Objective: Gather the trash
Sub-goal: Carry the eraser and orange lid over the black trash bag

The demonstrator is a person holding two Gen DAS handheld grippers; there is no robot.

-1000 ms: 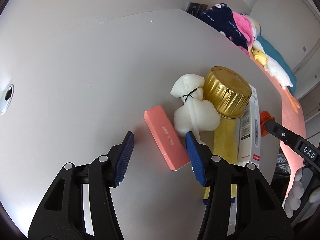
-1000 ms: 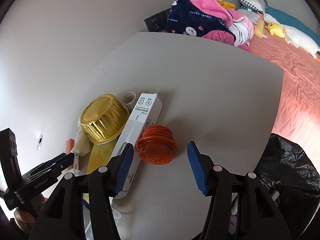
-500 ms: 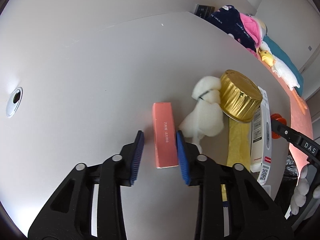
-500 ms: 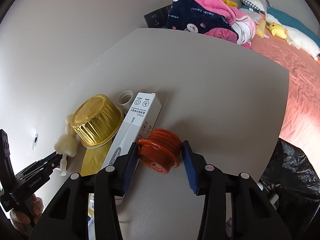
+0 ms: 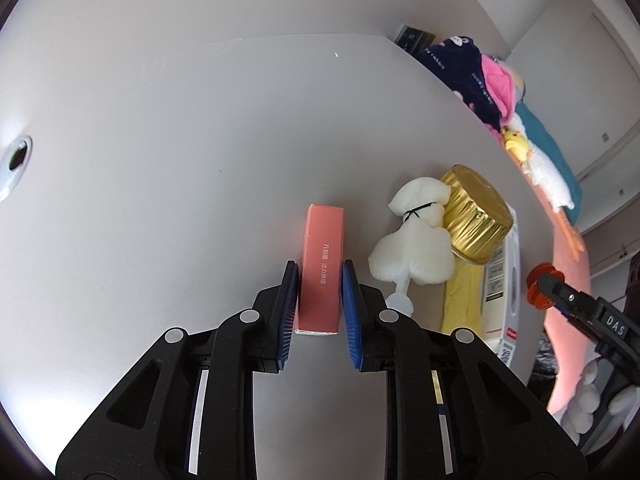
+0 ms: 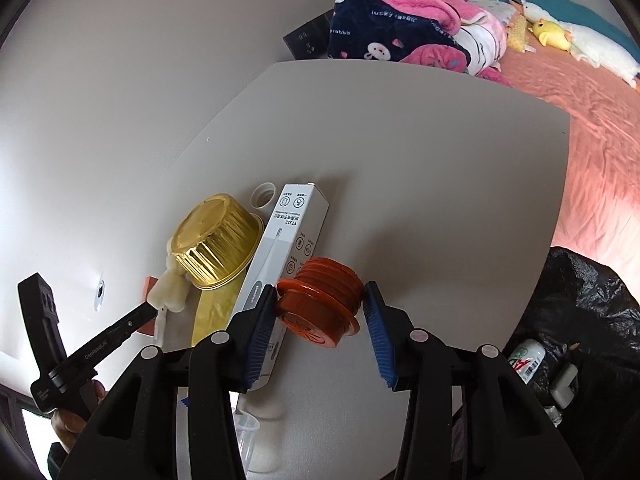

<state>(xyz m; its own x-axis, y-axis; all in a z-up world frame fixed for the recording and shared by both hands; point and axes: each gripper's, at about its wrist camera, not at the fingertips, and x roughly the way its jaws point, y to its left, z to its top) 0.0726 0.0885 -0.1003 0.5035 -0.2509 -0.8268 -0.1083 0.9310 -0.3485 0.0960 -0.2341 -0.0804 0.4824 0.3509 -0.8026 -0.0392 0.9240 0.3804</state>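
Observation:
My left gripper (image 5: 320,276) is shut on a pink box (image 5: 322,257), its blue pads pressed on both long sides. My right gripper (image 6: 320,300) is shut on an orange ribbed cap (image 6: 320,302), which it holds just above the grey table (image 6: 420,168). Beside them lie a gold foil cup (image 5: 476,214) upside down, a white foam piece (image 5: 416,242), a yellow sheet (image 5: 464,298) and a white carton (image 6: 286,256). The cap and the right gripper also show in the left wrist view (image 5: 538,286).
A black trash bag (image 6: 580,320) with a can and other trash inside hangs at the table's right edge. A bed (image 6: 600,128) with blankets (image 6: 400,28) and plush toys lies beyond. A white ring (image 6: 263,195) and a clear plastic cup (image 6: 246,432) are on the table.
Both grippers closed: the left one on the pink box after turning in line with it, the right one on the orange cap. The cap has lifted slightly and tilted.

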